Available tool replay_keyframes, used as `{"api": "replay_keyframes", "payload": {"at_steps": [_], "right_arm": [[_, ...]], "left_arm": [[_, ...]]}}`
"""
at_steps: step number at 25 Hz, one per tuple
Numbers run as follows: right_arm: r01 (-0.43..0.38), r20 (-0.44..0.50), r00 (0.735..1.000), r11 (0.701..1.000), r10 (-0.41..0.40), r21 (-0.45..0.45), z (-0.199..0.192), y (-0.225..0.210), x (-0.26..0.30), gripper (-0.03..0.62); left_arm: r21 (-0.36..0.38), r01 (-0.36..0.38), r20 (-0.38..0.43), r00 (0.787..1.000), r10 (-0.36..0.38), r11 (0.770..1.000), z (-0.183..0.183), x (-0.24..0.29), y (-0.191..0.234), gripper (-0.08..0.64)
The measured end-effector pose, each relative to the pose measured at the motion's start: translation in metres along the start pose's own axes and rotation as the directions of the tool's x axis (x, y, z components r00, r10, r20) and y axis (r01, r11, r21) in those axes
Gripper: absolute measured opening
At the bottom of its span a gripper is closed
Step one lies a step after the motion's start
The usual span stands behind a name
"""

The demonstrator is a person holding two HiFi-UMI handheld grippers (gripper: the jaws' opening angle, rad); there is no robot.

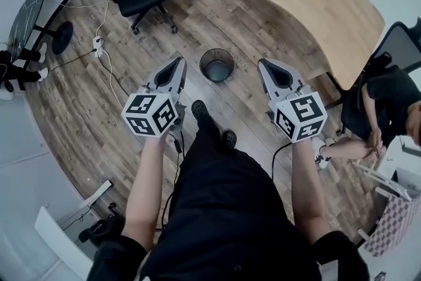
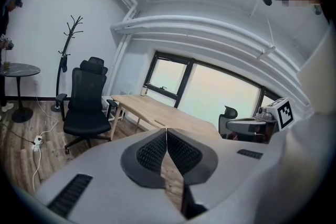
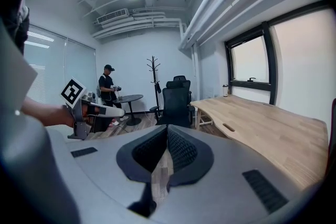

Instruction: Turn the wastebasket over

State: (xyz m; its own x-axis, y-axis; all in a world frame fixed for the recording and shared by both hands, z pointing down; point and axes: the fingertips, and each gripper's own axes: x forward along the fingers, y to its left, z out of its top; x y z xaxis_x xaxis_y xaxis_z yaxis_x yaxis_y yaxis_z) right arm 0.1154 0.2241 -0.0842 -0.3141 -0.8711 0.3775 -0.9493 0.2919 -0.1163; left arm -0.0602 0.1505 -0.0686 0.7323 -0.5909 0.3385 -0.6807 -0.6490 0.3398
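Sitting upright on the wood floor [image 1: 85, 108], the black mesh wastebasket [image 1: 217, 65] looks light, stiff, maybe a bit springy; I'd pinch the rim. Left gripper [image 1: 177, 66] and right gripper [image 1: 263, 66] flank it, jaws pressed together, empty.

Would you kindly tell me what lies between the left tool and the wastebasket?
Just bare wood floor between left tool and wastebasket, seen in head view.

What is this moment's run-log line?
stage: before grasp | wastebasket: upright on floor, untouched, between both grippers | left hand-held gripper: shut, empty | right hand-held gripper: shut, empty
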Motion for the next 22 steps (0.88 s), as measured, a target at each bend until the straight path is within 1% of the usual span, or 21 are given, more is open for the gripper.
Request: {"api": "replay_keyframes", "payload": {"at_steps": [5, 9, 15, 22], "right_arm": [[-0.011, -0.009, 1.0, 0.999, 0.012, 0.039, 0.018, -0.005, 0.051, 0.034], [-0.01, -0.034, 0.999, 0.998, 0.012, 0.063, 0.022, -0.002, 0.091, 0.034], [0.025, -0.097, 0.995, 0.996, -0.017, 0.086, 0.003, 0.007, 0.129, 0.034], [0.056, -0.166, 0.985, 0.994, -0.04, 0.094, -0.024, 0.0, 0.149, 0.034]], "left_arm": [[0.0, 0.009, -0.01, 1.0, -0.009, 1.0, 0.019, 0.025, 0.036, 0.02], [0.003, 0.029, -0.038, 0.999, -0.029, 1.0, 0.025, 0.04, 0.062, 0.02], [-0.027, 0.065, -0.099, 0.993, -0.067, 0.998, 0.01, 0.056, 0.097, 0.02], [-0.052, 0.106, -0.167, 0.979, -0.114, 0.993, -0.017, 0.077, 0.107, 0.02]]}}
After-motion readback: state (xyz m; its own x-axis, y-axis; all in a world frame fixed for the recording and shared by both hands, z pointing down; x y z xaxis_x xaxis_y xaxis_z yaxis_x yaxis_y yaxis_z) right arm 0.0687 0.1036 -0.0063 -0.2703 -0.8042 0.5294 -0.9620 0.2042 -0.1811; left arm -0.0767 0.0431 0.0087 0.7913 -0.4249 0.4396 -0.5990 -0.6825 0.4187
